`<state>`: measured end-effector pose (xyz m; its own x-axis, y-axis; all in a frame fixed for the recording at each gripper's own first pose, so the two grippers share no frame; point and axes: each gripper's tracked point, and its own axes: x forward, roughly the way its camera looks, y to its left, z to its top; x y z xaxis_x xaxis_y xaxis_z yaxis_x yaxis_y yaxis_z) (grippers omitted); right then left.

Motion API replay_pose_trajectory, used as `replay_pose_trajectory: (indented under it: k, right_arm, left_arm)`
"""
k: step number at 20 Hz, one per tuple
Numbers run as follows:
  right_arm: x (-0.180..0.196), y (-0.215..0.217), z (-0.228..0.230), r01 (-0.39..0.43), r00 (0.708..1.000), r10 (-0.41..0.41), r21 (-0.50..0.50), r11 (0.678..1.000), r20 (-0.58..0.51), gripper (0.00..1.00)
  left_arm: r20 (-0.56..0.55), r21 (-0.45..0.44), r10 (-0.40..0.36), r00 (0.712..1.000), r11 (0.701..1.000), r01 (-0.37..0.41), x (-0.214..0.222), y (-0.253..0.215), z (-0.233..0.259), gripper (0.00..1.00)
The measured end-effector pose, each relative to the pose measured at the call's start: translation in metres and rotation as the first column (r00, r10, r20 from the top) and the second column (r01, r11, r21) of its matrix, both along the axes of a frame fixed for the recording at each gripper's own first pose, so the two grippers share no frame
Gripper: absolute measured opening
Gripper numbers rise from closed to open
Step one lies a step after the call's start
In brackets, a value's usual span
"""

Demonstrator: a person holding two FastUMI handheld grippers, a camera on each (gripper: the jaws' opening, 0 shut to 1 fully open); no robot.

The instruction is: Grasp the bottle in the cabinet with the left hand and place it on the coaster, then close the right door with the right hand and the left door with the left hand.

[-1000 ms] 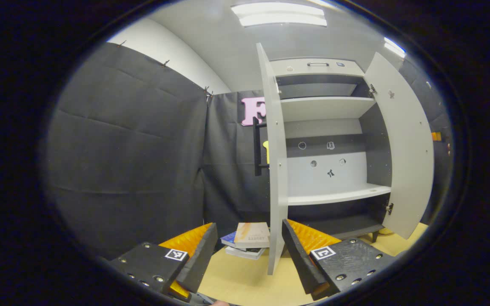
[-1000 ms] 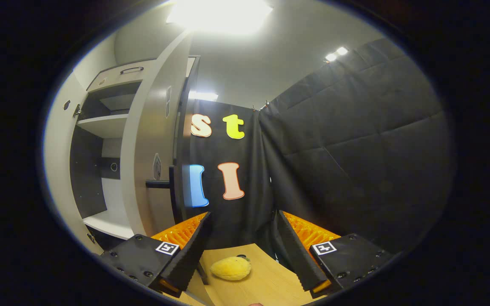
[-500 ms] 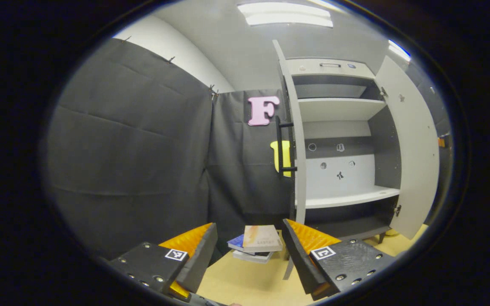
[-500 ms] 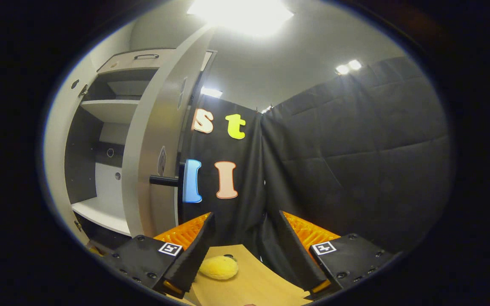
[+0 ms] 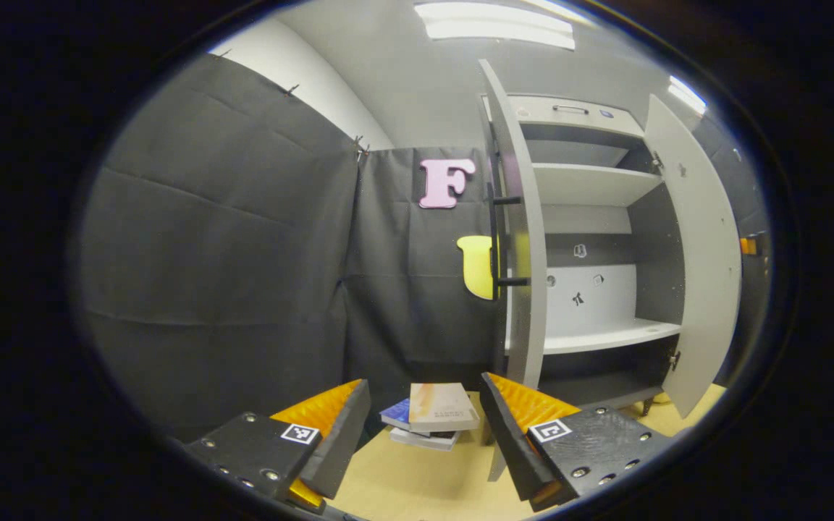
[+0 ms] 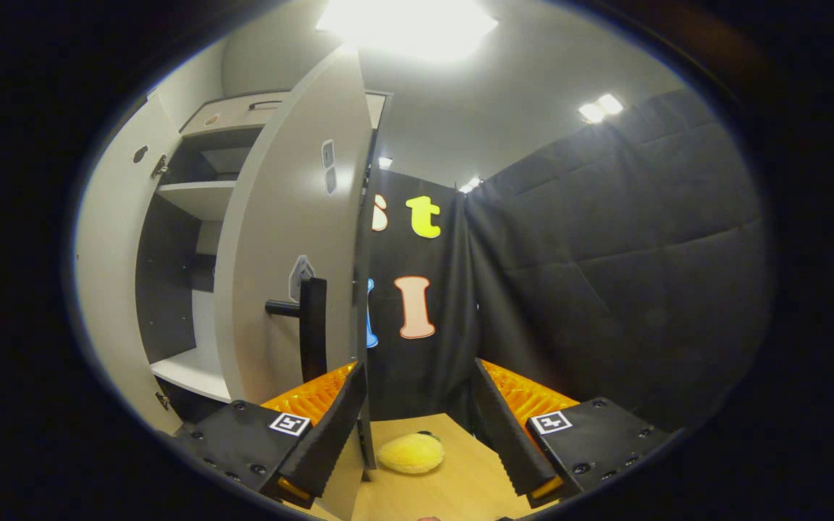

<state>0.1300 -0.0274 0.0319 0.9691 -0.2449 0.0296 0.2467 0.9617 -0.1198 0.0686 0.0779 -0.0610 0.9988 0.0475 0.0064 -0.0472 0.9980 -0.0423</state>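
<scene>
Grey left door (image 5: 522,239) hiding shelves (image 5: 591,184)

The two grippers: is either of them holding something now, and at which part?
Nothing is held. The left gripper and the right gripper are both open, with nothing between their fingers.

A small stack of books (image 5: 433,417) lies on the wooden table (image 5: 417,485), near its back edge by the black cloth wall (image 5: 229,275). A yellow plush fruit (image 6: 410,453) rests on the table near its far corner. Ceiling lights (image 5: 496,20) glow overhead.
</scene>
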Motion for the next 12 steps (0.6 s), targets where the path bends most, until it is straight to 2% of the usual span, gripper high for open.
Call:
replay_pose_trajectory:
  k: [2, 3, 4, 5, 7, 8, 9, 10, 12]
  right_arm:
    - [0.003, 0.017, -0.003, -0.031, 0.999, 0.031, 0.012, 0.999, -0.005, 0.95]
    - [0.007, 0.028, -0.004, -0.050, 0.999, 0.050, 0.018, 0.999, -0.009, 0.95]
    - [0.009, 0.036, -0.006, -0.066, 0.998, 0.066, 0.023, 0.998, -0.011, 0.95]
    - [0.013, 0.044, -0.006, -0.076, 0.997, 0.077, 0.024, 0.997, -0.012, 0.95]
    - [0.020, 0.054, -0.009, -0.084, 0.996, 0.085, 0.027, 0.996, -0.014, 0.95]
    - [0.023, 0.060, -0.010, -0.093, 0.995, 0.094, 0.036, 0.995, -0.015, 0.95]
    - [0.027, 0.067, -0.012, -0.107, 0.994, 0.107, 0.050, 0.993, -0.016, 0.95]
    - [0.030, 0.073, -0.014, -0.119, 0.993, 0.120, 0.062, 0.991, -0.018, 0.95]
    - [0.035, 0.082, -0.020, -0.138, 0.990, 0.140, 0.077, 0.987, -0.027, 0.95]
  left_arm:
    - [0.003, -0.010, -0.010, 1.000, 1.000, 0.010, 0.002, 0.003, 0.000, 0.96]
    - [0.002, -0.014, -0.011, 1.000, 1.000, 0.011, 0.003, 0.005, -0.002, 0.89]
    - [0.001, -0.016, -0.009, 1.000, 1.000, 0.009, 0.004, 0.008, -0.002, 0.89]
    - [0.000, -0.017, -0.005, 1.000, 1.000, 0.005, 0.003, 0.013, -0.002, 0.96]
    - [-0.001, -0.016, 0.003, 1.000, 1.000, -0.003, 0.003, 0.022, -0.002, 0.96]
    - [-0.002, -0.014, 0.007, 1.000, 1.000, -0.007, 0.003, 0.026, -0.003, 0.89]
    - [-0.004, -0.013, 0.010, 1.000, 1.000, -0.010, 0.002, 0.029, -0.004, 0.89]
    - [-0.006, -0.013, 0.014, 1.000, 1.000, -0.014, 0.001, 0.032, -0.004, 0.96]
    - [-0.008, -0.017, 0.020, 1.000, 1.000, -0.020, -0.001, 0.036, -0.005, 0.96]
